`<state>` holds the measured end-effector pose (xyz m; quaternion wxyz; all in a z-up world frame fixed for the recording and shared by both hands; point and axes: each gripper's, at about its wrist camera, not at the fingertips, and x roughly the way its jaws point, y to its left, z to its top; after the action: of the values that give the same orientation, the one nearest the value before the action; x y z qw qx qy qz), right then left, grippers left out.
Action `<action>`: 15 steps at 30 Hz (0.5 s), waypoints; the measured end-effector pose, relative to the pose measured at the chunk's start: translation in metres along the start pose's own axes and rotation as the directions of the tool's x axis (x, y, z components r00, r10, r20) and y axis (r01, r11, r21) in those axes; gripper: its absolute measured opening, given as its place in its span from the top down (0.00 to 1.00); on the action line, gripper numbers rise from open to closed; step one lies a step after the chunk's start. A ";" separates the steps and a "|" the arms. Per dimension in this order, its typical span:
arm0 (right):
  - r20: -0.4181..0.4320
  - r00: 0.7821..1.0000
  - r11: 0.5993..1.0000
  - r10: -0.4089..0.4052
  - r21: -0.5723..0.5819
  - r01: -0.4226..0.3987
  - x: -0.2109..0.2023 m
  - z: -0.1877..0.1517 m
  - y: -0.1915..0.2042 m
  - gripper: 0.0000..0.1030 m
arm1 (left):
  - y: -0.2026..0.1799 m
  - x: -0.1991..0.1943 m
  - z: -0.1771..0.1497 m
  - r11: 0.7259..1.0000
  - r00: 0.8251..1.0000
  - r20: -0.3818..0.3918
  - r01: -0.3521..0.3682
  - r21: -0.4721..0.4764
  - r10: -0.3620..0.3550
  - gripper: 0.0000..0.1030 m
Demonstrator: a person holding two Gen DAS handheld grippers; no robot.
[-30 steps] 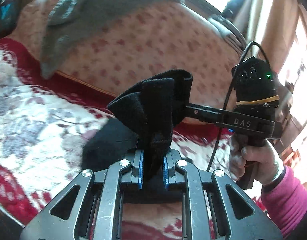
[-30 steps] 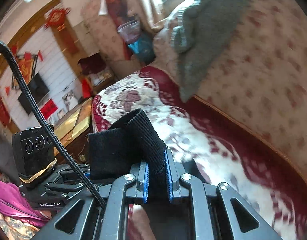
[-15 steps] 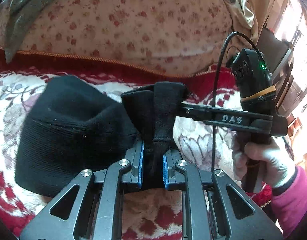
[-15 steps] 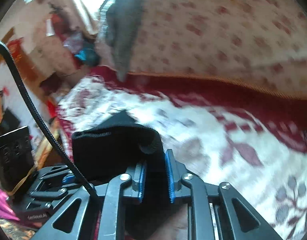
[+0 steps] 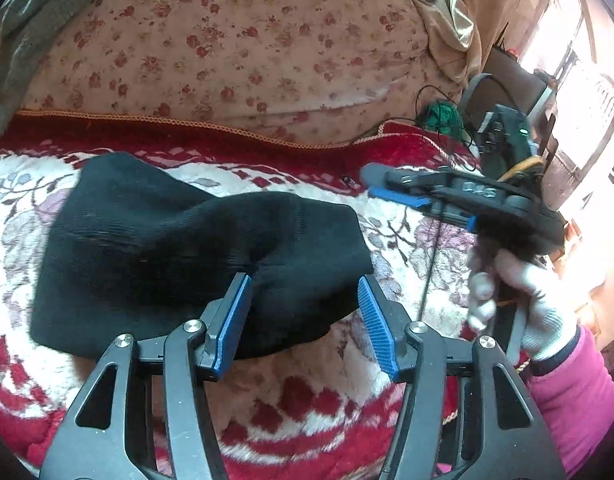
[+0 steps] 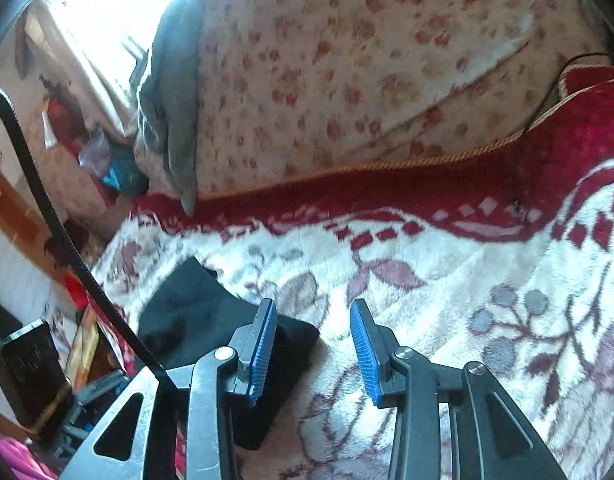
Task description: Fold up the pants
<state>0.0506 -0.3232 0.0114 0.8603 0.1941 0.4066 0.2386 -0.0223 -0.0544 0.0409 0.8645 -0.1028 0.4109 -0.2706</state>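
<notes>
Left gripper (image 5: 305, 322) opening, blue pads wide, over folded black pants (image 5: 195, 256) on blanket (image 5: 19, 208), gripping nothing. Right gripper (image 6: 313, 350) opening, empty, at pants' right edge.

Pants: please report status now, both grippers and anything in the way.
Left gripper opening, pads clear of cloth. Right gripper opening, nothing between. Black pants lie folded on blanket. Nothing in the way.

The pants (image 5: 195, 256) lie on the blanket (image 5: 407, 240) — the cushion (image 5: 243, 48) behind them.
</notes>
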 end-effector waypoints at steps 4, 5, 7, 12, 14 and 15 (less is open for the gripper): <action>0.014 0.999 0.998 0.041 -0.051 -0.040 -0.015 -0.002 0.032 0.64 | 0.022 -0.025 -0.001 0.997 0.995 0.068 -0.078 -0.004 0.078 0.46; 0.007 0.999 0.996 0.053 -0.068 -0.052 -0.014 -0.005 0.041 0.64 | 0.029 -0.029 0.000 0.995 0.991 0.088 -0.102 -0.010 0.103 0.46; -0.020 0.996 0.991 0.084 -0.102 -0.086 -0.006 -0.011 0.061 0.64 | 0.043 -0.030 0.007 0.988 0.984 0.100 -0.148 -0.033 0.150 0.46; -0.097 0.989 0.983 0.115 -0.131 -0.127 0.021 -0.035 0.089 0.64 | 0.064 -0.005 0.031 0.979 0.977 0.074 -0.195 -0.061 0.200 0.46; -0.121 0.989 0.980 0.083 -0.168 -0.103 0.030 -0.045 0.097 0.64 | 0.068 0.010 0.035 0.972 0.972 0.050 -0.229 -0.051 0.231 0.46; -0.128 0.989 0.979 0.069 -0.180 -0.091 0.033 -0.049 0.099 0.64 | 0.070 0.017 0.037 0.968 0.968 0.041 -0.247 -0.044 0.249 0.46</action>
<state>0.0049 -0.2172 0.0140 0.8380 0.1148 0.4258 0.3212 0.0417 -0.0075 0.0258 0.8986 -0.0736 0.4056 -0.1501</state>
